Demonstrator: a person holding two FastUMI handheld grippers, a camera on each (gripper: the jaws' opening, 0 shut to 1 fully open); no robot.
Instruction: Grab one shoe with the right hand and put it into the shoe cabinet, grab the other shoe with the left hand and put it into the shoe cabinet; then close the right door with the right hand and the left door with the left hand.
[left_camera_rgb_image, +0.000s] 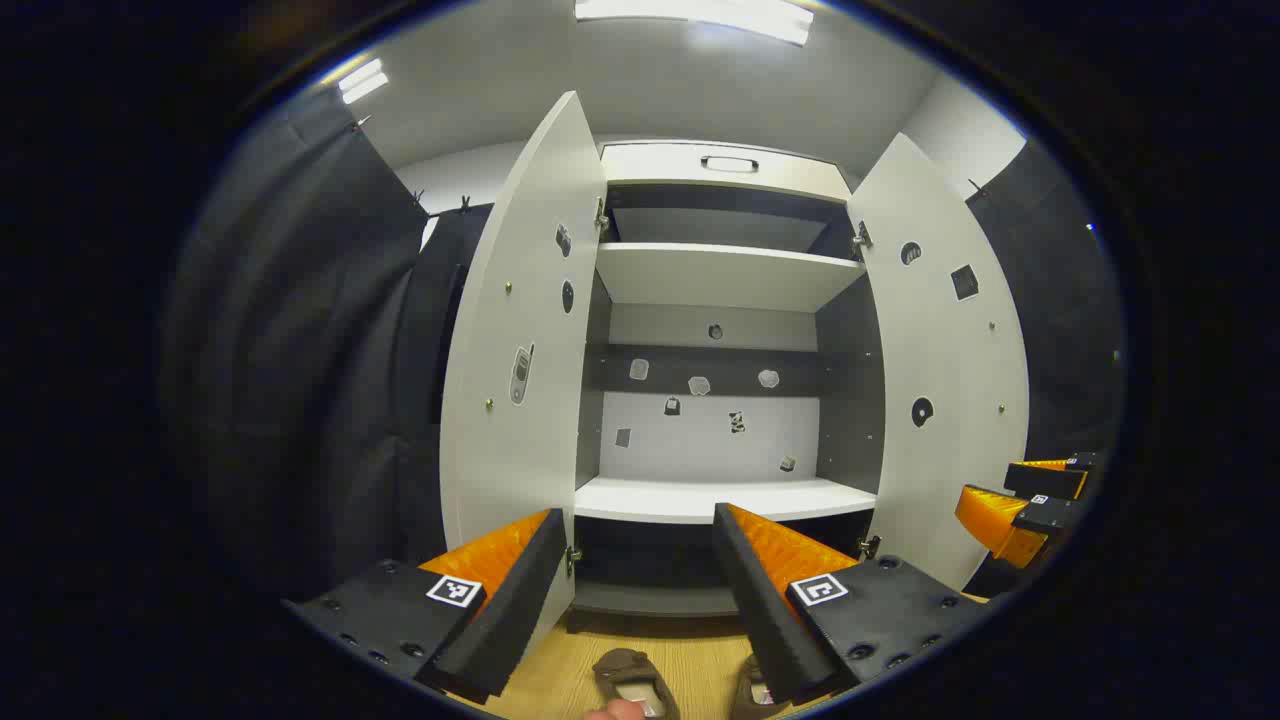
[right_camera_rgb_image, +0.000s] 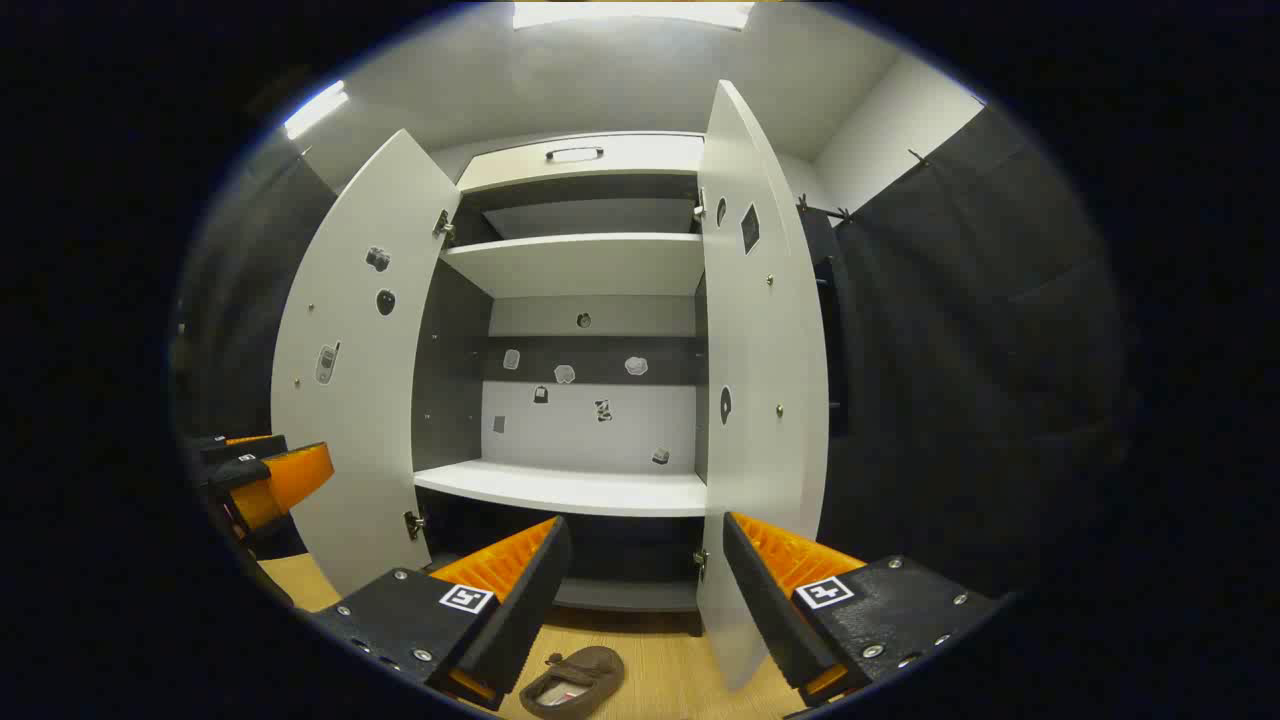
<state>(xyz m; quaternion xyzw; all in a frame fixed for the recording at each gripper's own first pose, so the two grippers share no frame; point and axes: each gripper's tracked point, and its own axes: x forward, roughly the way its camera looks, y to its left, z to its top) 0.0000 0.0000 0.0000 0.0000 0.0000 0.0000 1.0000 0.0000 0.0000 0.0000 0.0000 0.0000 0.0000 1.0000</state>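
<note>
In the left gripper view we see two brown shoes on the wooden floor (left_camera_rgb_image: 690, 655) just in front of the shoe cabinet (left_camera_rgb_image: 715, 300): one shoe (left_camera_rgb_image: 632, 680) lies between the fingers' tips low in the picture, with a fingertip of a hand touching its near edge, and the other shoe (left_camera_rgb_image: 750, 690) peeks out beside the right-side finger. In the right gripper view we find one shoe (right_camera_rgb_image: 575, 678) on the floor, its opening facing up. Both doors stand wide open, the left door (left_camera_rgb_image: 520, 350) and the right door (left_camera_rgb_image: 945, 370), and the shelves inside hold no shoes (stickers dot the back panel). The left gripper (left_camera_rgb_image: 640, 585) is spread and holds nothing; the right gripper (right_camera_rgb_image: 645, 585) is likewise spread, hovering above the floor.
</note>
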